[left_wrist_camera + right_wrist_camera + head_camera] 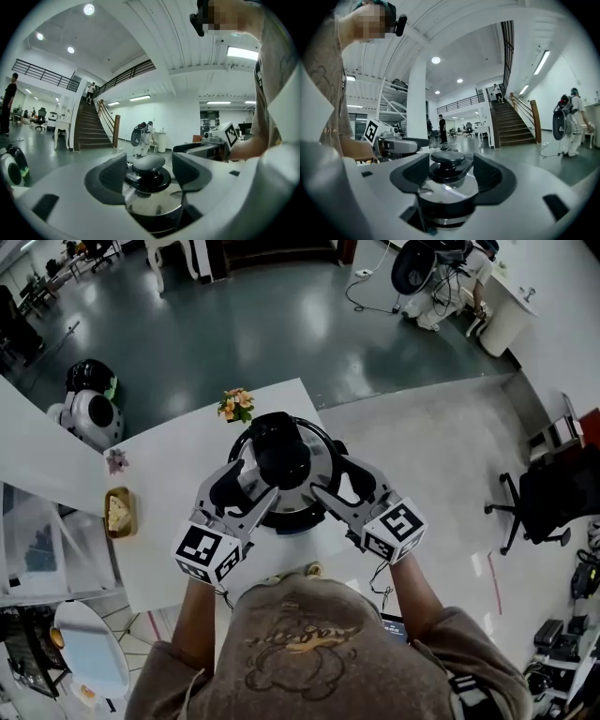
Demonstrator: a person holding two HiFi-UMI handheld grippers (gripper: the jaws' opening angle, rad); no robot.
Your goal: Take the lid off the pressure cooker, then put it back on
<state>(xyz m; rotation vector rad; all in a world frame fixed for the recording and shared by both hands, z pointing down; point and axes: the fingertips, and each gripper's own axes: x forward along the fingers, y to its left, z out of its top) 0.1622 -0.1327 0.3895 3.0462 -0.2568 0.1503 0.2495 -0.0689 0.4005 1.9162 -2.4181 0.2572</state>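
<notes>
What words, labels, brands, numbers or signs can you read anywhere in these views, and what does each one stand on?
No text can be read in any view.
Left marker cube and right marker cube: black-and-white square patterns only, no letters or numbers.
Shirt print: a faint design, too blurred to read.
Pressure cooker lid: no label or brand shows.

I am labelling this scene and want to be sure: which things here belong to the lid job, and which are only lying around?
Job in hand:
- pressure cooker
- lid with black knob
- left gripper, fingers apart
- right gripper, fingers apart

Lying about:
- flowers
- tray of food
- office chair
</notes>
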